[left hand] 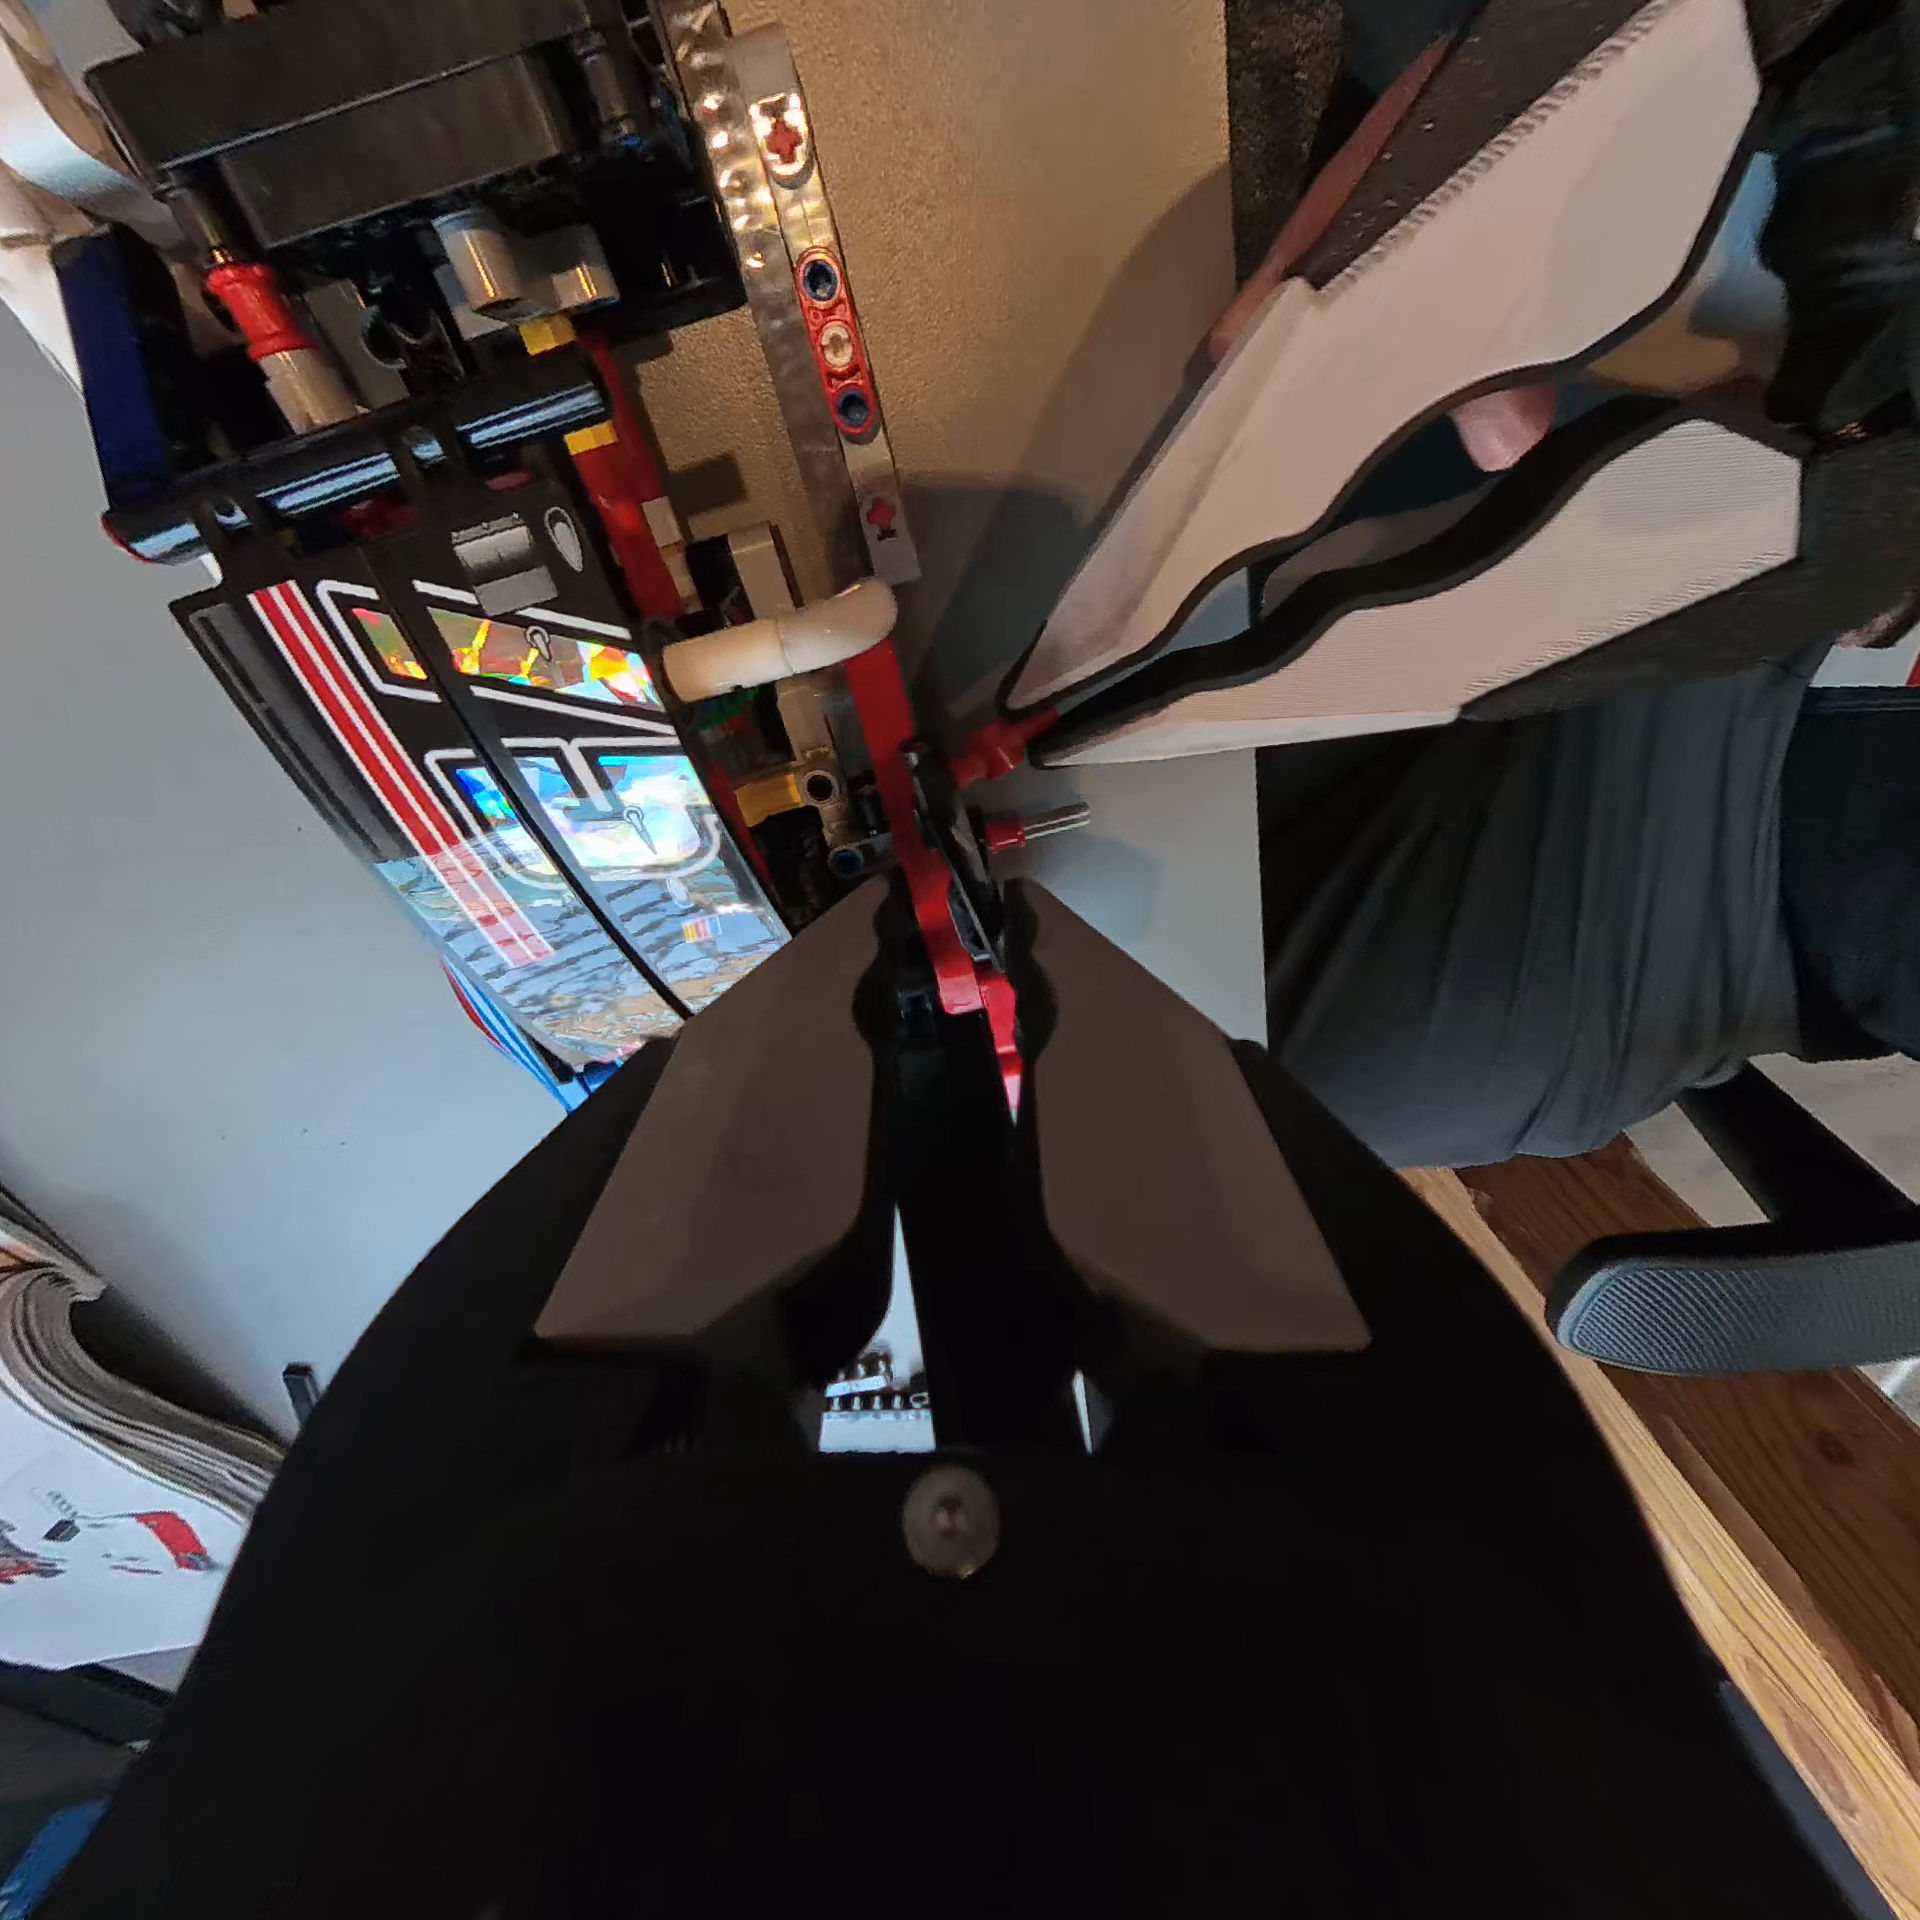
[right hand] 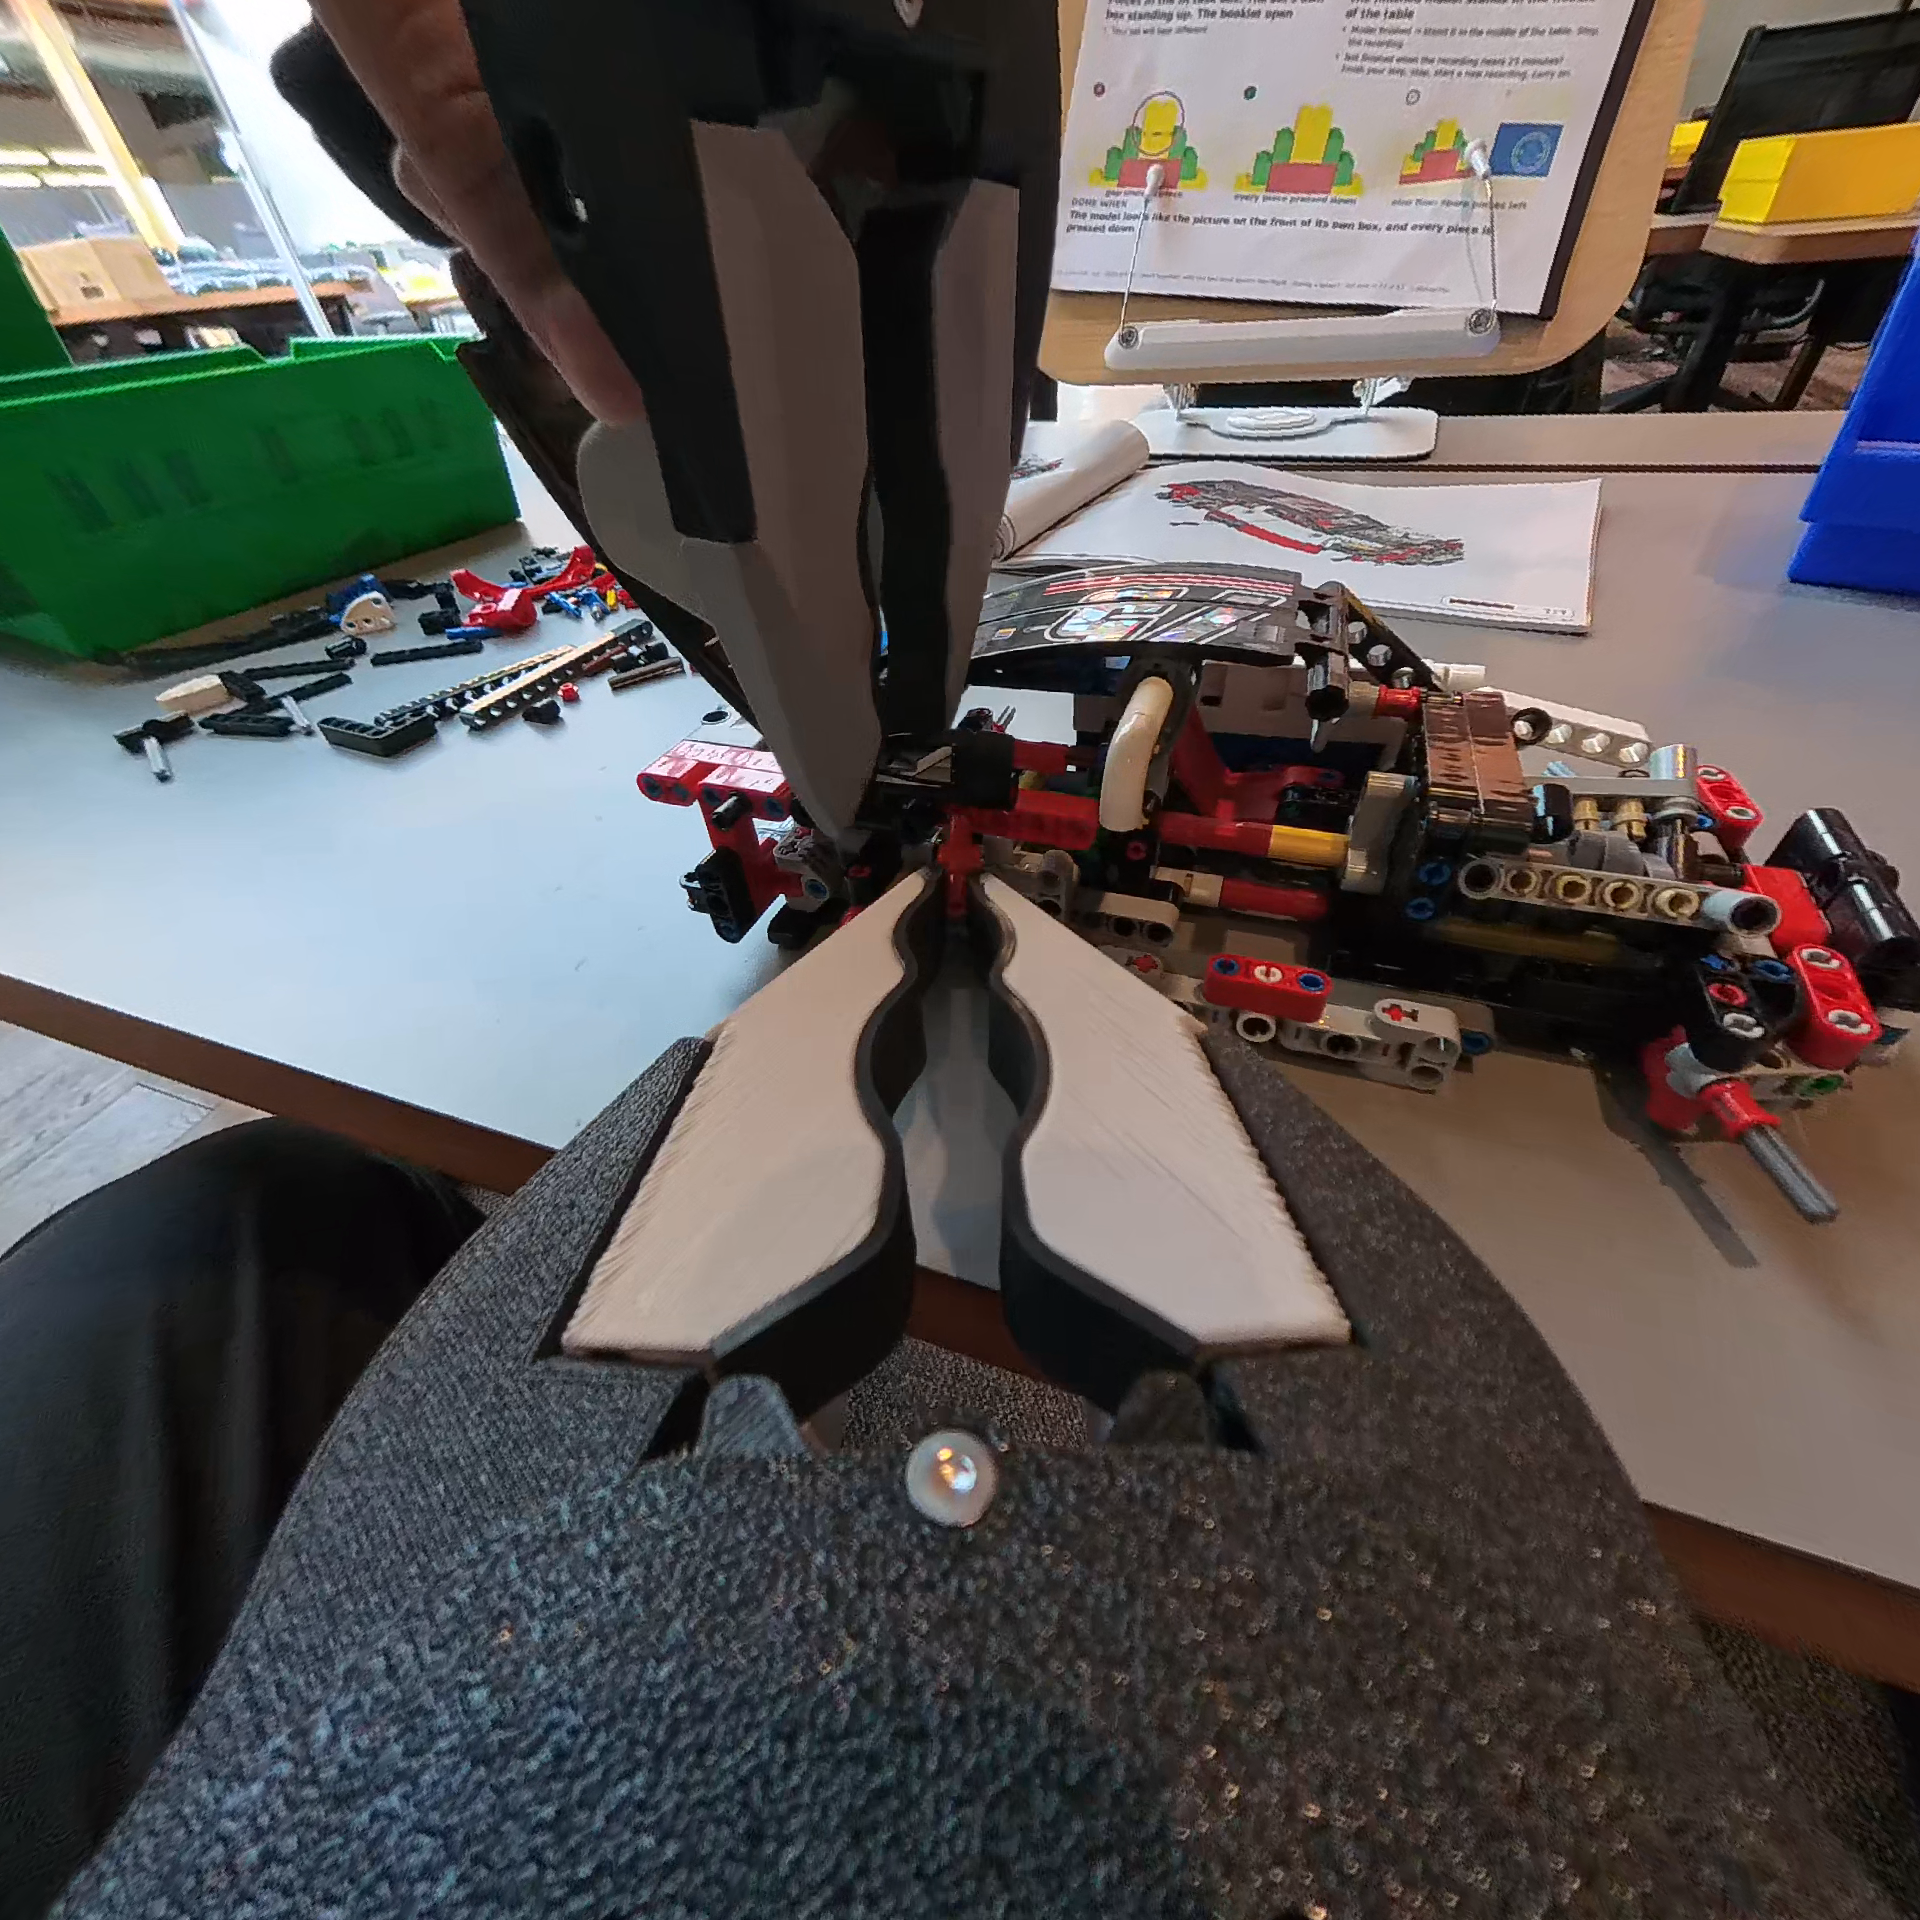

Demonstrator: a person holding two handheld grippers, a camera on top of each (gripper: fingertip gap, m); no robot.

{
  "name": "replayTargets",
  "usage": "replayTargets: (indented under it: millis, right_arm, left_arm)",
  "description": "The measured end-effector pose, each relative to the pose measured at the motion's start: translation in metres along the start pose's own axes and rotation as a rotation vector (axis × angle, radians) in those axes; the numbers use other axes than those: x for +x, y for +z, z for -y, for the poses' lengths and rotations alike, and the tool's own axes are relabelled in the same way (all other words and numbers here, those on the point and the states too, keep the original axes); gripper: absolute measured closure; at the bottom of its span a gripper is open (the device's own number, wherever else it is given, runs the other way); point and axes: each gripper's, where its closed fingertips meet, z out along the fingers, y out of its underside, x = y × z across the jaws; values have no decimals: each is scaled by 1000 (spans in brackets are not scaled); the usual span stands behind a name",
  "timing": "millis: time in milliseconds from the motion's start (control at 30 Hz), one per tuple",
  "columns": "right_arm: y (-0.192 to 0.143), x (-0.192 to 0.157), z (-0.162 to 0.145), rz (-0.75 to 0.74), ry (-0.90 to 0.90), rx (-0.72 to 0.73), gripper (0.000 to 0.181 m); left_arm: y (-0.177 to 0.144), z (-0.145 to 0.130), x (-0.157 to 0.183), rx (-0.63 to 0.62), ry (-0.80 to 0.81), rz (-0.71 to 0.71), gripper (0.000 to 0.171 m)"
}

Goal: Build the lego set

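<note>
My left claw (left hand: 943,940) grips the car (right hand: 1247,821) by its red frame near the table (right hand: 312,935) front edge; my right claw (right hand: 951,883) pinches a red pin (left hand: 992,750). The car's stickers are unreadable.

Left tool (left hand: 951,914) points steeply downward, fingers nearly closed, clamped on a thin part between the tips. Right tool (right hand: 951,883) reaches in level from the near side, tips pinched together (a small red piece caught between), just below the left tool's tips.
</note>
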Motion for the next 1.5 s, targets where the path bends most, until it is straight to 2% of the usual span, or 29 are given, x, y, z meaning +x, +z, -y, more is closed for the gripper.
replayTargets:
  millis: [233, 700, 833, 967, 1133, 1267, 1333, 1500]
  right_arm:
    - [-3, 1, -2, -3, -2, 2, 180]
    - [-23, 5, -5, -41, -9, 3, 180]
    - [-25, 6, -2, -40, -2, 14, 180]
    - [-25, 9, -1, -46, -3, 17, 180]
    - [-26, 11, -3, -32, 20, 19, 180]
    - [-26, 12, -3, -25, 30, 24, 181]
    - [-26, 13, -3, -28, 31, 28, 180]
    - [-23, 14, -6, -25, 36, 23, 180]
  left_arm:
    - [1, 4, 4, 33, -16, -27, 157]
    - [0, 17, 22, 111, -196, -107, 157]
    - [0, 18, 23, 127, -184, -99, 157]
    - [0, 22, 29, 146, -176, -122, 141]
    - [-2, 22, 28, 147, -173, -134, 139]
    - [-17, 28, 21, 220, -181, -114, 143]
    - [-16, 28, 17, 212, -178, -99, 143]
    - [-3, 28, 18, 175, -156, -105, 154]
